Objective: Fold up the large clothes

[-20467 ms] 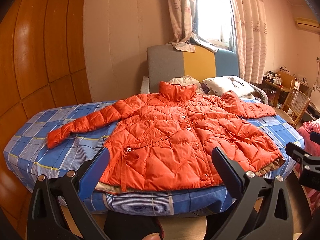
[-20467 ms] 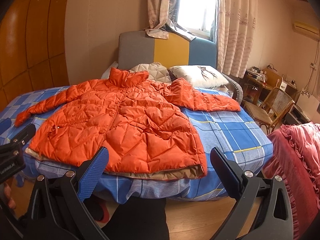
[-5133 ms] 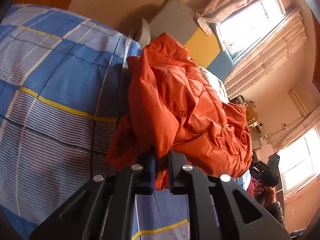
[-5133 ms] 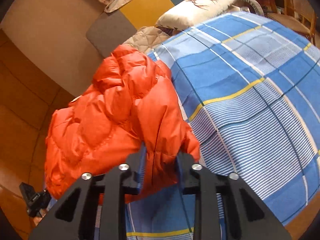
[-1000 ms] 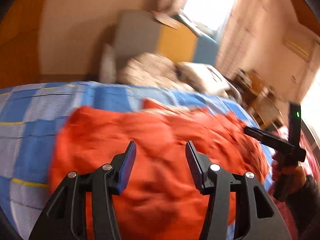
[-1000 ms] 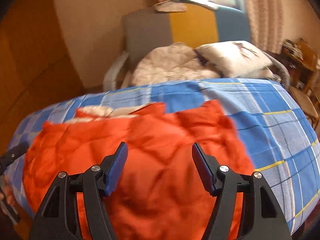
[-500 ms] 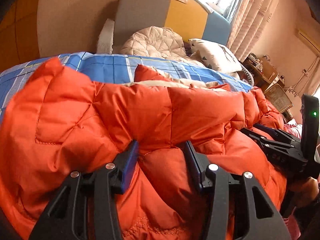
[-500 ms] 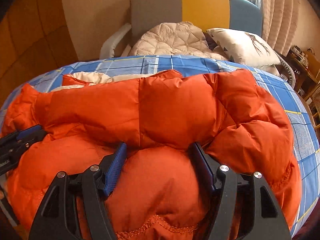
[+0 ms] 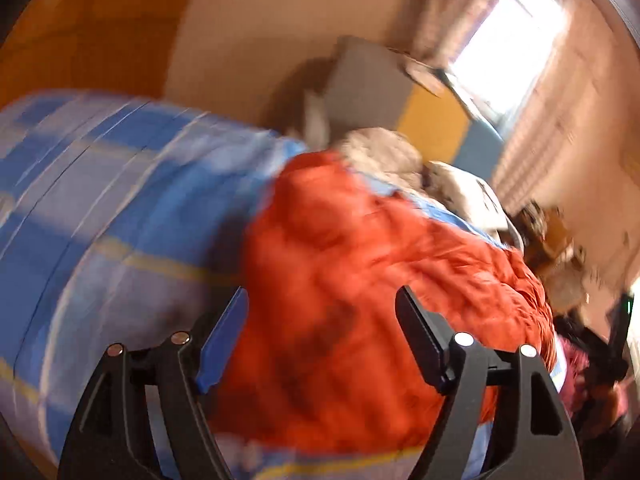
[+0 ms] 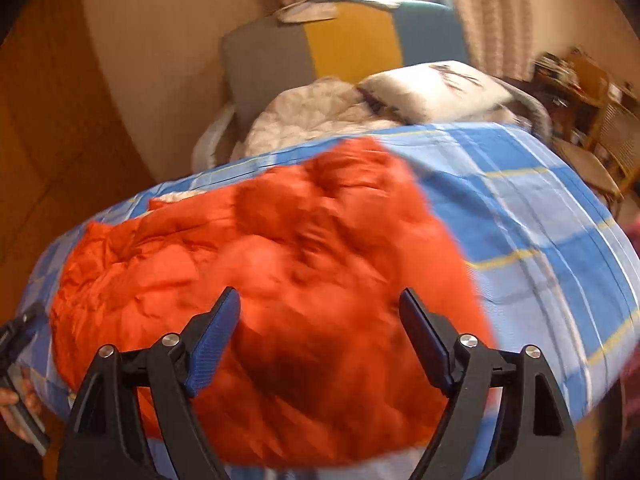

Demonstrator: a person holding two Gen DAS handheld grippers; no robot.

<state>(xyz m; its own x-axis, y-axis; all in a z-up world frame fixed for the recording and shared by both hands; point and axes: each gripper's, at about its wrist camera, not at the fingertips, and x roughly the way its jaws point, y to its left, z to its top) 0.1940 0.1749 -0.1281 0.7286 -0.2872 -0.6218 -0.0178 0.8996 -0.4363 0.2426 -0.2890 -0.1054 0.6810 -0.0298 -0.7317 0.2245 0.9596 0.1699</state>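
The orange quilted jacket [image 9: 360, 280] lies folded into a compact bundle on the blue checked bed [image 9: 100, 208]. It also shows in the right wrist view [image 10: 280, 264], on the near part of the bed [image 10: 540, 216]. My left gripper [image 9: 320, 320] is open and empty, raised off the bundle's near left end. My right gripper [image 10: 320, 320] is open and empty, raised off the bundle's near right part. Both views are motion-blurred. The other gripper shows at the right edge of the left view [image 9: 616, 336] and at the left edge of the right view [image 10: 16, 336].
A beige quilt [image 10: 320, 116] and a white pillow [image 10: 432, 84] lie at the head of the bed against the grey, yellow and blue headboard [image 10: 312, 48]. A wicker chair [image 10: 600, 148] and a desk stand to the right. A wooden wall [image 9: 80, 28] is on the left.
Half a second ago both grippers pressed down into the folded jacket. Both have now lifted and pulled back from it, with jaws wider apart. The jacket stays folded on the bed.
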